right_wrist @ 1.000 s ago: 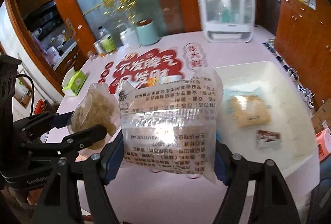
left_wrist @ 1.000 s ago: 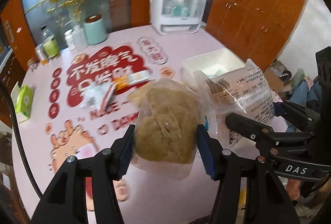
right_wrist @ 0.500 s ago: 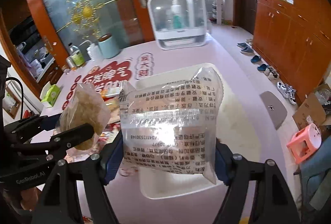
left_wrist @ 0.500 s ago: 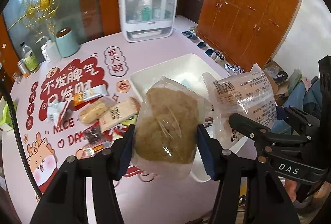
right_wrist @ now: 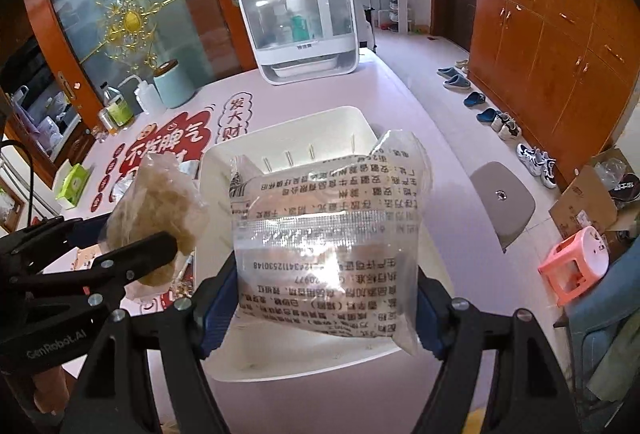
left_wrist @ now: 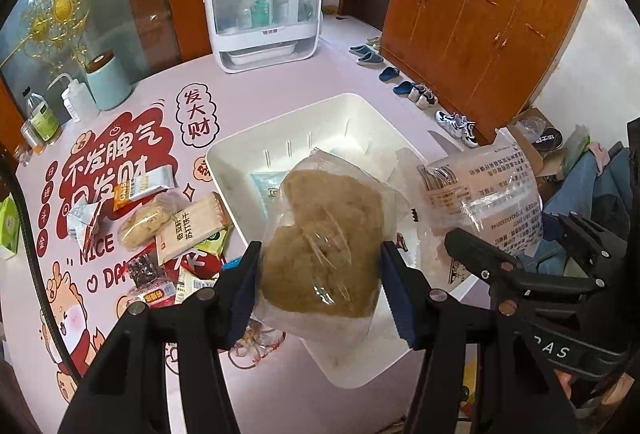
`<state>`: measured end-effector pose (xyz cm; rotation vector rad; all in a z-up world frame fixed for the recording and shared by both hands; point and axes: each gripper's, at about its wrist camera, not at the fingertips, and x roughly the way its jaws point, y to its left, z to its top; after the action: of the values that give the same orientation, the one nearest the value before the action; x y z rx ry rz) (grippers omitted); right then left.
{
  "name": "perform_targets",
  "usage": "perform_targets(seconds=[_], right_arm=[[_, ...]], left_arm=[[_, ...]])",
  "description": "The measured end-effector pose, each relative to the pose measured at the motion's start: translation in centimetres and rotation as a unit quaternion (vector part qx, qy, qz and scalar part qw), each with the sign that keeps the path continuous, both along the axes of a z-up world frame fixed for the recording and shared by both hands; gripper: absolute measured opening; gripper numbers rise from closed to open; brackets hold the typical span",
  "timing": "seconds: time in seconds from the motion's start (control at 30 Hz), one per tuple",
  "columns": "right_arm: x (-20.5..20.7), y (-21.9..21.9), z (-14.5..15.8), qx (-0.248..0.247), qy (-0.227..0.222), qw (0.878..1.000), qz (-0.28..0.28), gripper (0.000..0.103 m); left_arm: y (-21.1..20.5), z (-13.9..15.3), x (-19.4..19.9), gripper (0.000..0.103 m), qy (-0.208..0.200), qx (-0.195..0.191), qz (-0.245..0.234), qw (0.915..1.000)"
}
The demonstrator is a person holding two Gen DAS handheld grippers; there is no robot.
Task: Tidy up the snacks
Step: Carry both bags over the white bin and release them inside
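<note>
My left gripper (left_wrist: 320,286) is shut on a clear bag of brown crumbly snack (left_wrist: 324,246), held above the near part of the white bin (left_wrist: 240,153). My right gripper (right_wrist: 324,310) is shut on a clear printed snack bag (right_wrist: 324,234), held above the same white bin (right_wrist: 304,129). The printed bag also shows at the right of the left wrist view (left_wrist: 484,193), and the brown snack bag at the left of the right wrist view (right_wrist: 156,209). A blue packet (left_wrist: 268,185) lies in the bin. Several loose snack packets (left_wrist: 168,226) lie left of the bin.
The pink table (left_wrist: 260,85) carries a white dish cabinet (left_wrist: 264,5) at the back, a teal canister (left_wrist: 108,81) and bottles (left_wrist: 40,117) at the back left. Shoes (right_wrist: 488,113), a grey stool (right_wrist: 500,201) and a pink stool (right_wrist: 572,262) stand on the floor to the right.
Both grippers have swung right with their bags, from over the table's printed mat to above the white bin. Both grips are unchanged.
</note>
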<state>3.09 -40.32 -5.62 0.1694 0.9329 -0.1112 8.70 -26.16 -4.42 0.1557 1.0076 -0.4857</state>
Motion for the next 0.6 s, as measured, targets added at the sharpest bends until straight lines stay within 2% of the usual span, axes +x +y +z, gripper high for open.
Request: perform_targets(seconds=[0.33, 0.4, 0.47, 0.6], right_arm=[[1.5, -0.7, -1.2, -0.024, 0.023, 0.999, -0.003, 0.077], [1.8, -0.9, -1.5, -0.025, 0.028, 0.999, -0.005, 0.077], [1.9, -1.2, -1.8, -0.021, 0.033, 0.999, -0.007, 0.077], [2.3, -1.8, -2.4, -0.019, 0.044, 0.999, -0.015, 0.079]], left_arm=[[-1.0, -1.0, 1.3, 0.058, 0.003, 0.005, 0.009, 0.9999], [-1.2, -1.1, 1.5, 0.063, 0.003, 0.008, 0.007, 0.9999], [-1.2, -1.0, 1.6, 0.081, -0.001, 0.005, 0.007, 1.0], [-1.3, -0.6, 1.7, 0.091, -0.007, -0.001, 0.008, 0.9999]])
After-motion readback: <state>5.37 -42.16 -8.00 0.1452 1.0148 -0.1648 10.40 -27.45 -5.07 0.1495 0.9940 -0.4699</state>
